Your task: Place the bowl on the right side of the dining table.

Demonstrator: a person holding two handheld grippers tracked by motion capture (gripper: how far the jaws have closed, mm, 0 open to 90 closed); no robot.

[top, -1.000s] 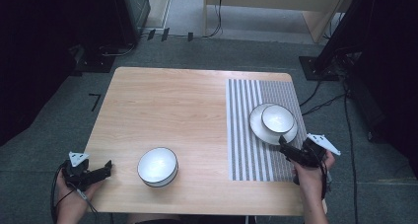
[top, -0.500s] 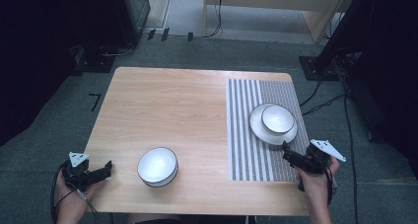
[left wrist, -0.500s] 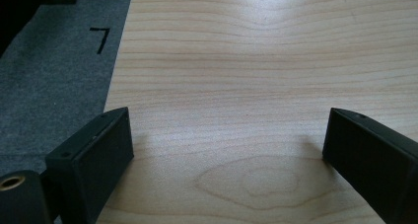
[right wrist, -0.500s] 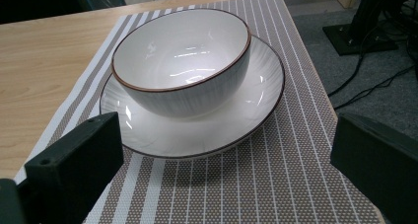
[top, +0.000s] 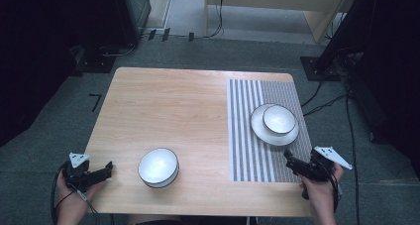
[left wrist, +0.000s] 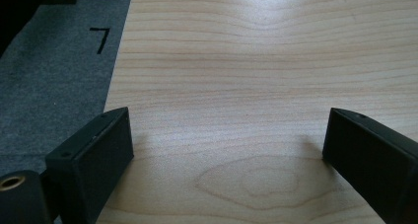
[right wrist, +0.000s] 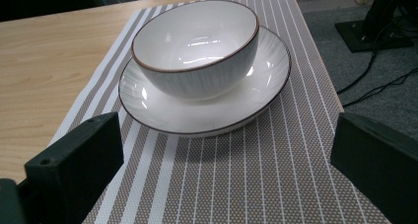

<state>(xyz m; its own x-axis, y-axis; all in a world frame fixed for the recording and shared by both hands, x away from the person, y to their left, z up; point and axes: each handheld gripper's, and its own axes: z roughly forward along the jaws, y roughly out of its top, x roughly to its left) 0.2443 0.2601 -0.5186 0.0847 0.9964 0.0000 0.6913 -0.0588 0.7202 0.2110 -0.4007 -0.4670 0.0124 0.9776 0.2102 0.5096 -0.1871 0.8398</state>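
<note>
While a bowl [right wrist: 197, 46] rests on its plate [right wrist: 207, 105], right gripper [top: 297, 164] and left gripper [top: 96, 174] hover, both with jaws apart, probably ready for another bowl [top: 158, 167].

One black mark [left wrist: 101, 38] shaped like the numeral 7 stands on the grey carpet floor [left wrist: 49, 86], off the edge of the wooden surface [left wrist: 256, 86], ahead and to the left of the left tongs [left wrist: 226, 150] in the left gripper view. The high view shows the same mark [top: 96, 101] on the floor beyond those tongs. No other text, label or brand is readable.
</note>
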